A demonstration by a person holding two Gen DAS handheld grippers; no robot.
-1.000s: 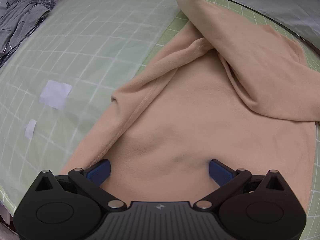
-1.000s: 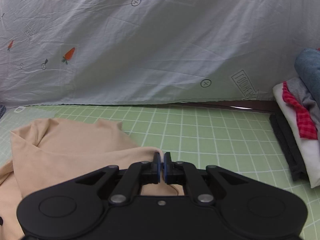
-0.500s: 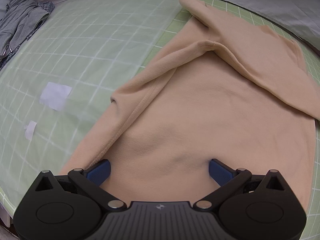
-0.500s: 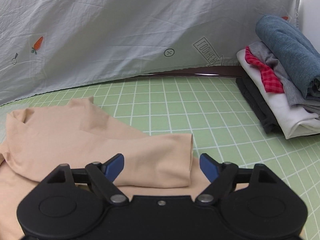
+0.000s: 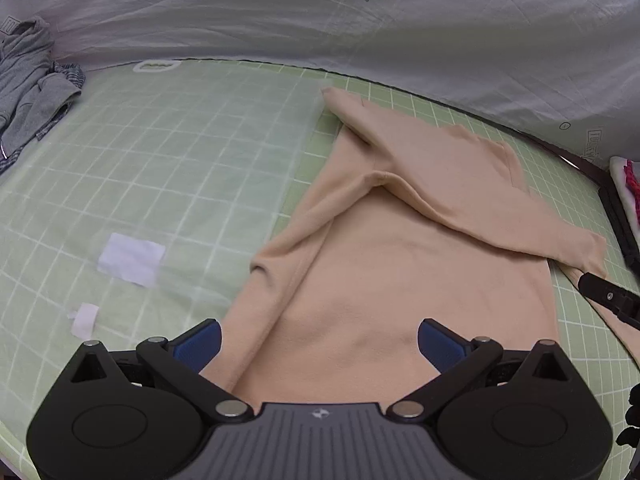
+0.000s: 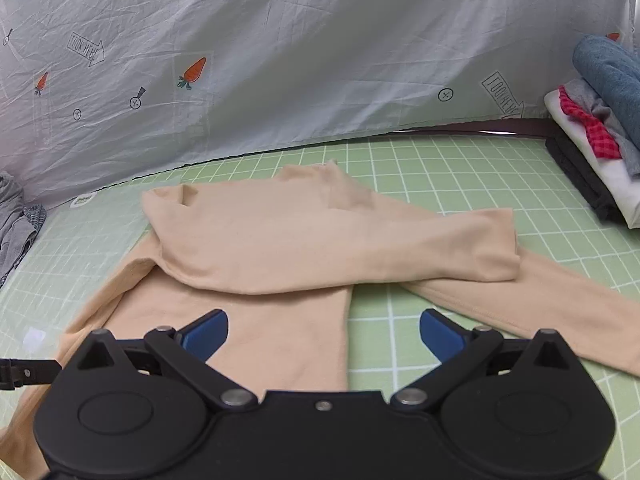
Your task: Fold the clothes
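Observation:
A beige long-sleeved top (image 5: pixel 400 272) lies on the green grid mat (image 5: pixel 168 168). One sleeve (image 6: pixel 360 248) is folded across the body, its cuff to the right. The other sleeve (image 6: pixel 520 304) stretches out to the right on the mat. My left gripper (image 5: pixel 318 344) is open and empty, just above the near part of the top. My right gripper (image 6: pixel 324 330) is open and empty, above the top's right edge. Part of the right gripper shows at the right edge of the left wrist view (image 5: pixel 608 296).
A stack of folded clothes (image 6: pixel 596 120) stands at the right end of the mat. A crumpled grey garment (image 5: pixel 28 80) lies at the far left. Two white tape patches (image 5: pixel 132 258) are on the mat. A printed white sheet (image 6: pixel 280 60) hangs behind.
My right gripper opened and let go of the sleeve, which now lies across the body. The right gripper drew back. The left gripper lifted its view a little.

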